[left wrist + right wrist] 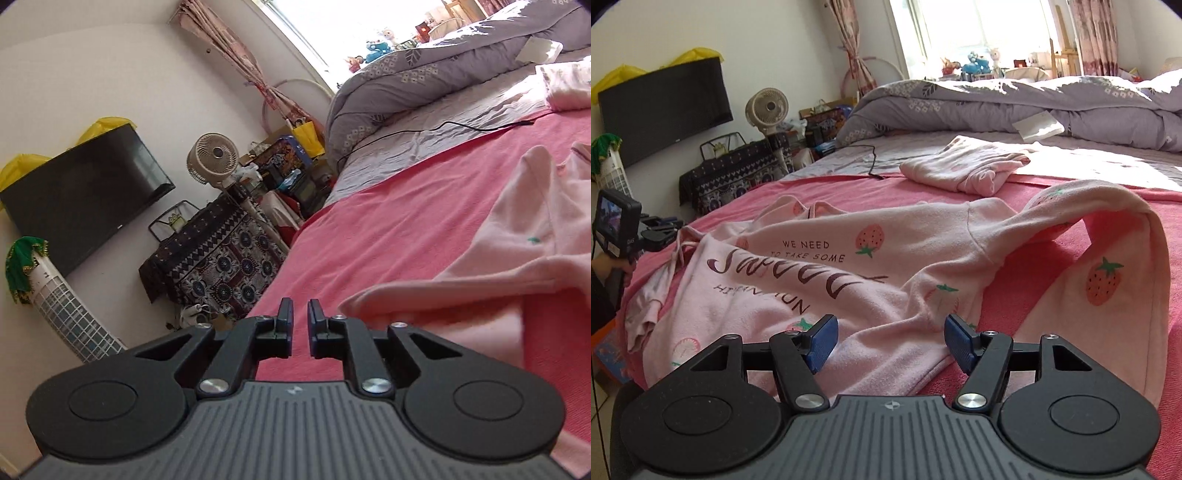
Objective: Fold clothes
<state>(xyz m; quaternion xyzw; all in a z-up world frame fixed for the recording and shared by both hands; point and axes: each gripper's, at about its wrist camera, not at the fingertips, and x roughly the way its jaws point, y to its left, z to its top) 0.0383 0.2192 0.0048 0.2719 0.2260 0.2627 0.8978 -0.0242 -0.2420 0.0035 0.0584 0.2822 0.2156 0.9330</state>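
Right wrist view looks across a bed covered by a pink blanket [1126,206], where a pale pink sweatshirt [849,273] printed with strawberries and dark lettering lies spread and rumpled. One sleeve [1108,266] arches up off the blanket on the right side and drops back down toward the camera. The right tool [890,341] hovers over the near hem of the sweatshirt with its blue pads well apart; cloth lies below the gap, and the pads do not press on it. Farther back, a second pink garment [964,166] sits folded near the edge of the blanket, with a rumpled grey quilt [997,103] behind it. At the far left a hand grips the left tool's handle beside the bed.

In the left wrist view, the left tool [301,314] points along the blanket's edge toward the room, its pads drawn nearly together with only a thin slit between them and nothing held. The sweatshirt's edge [480,280] lies just to its right.
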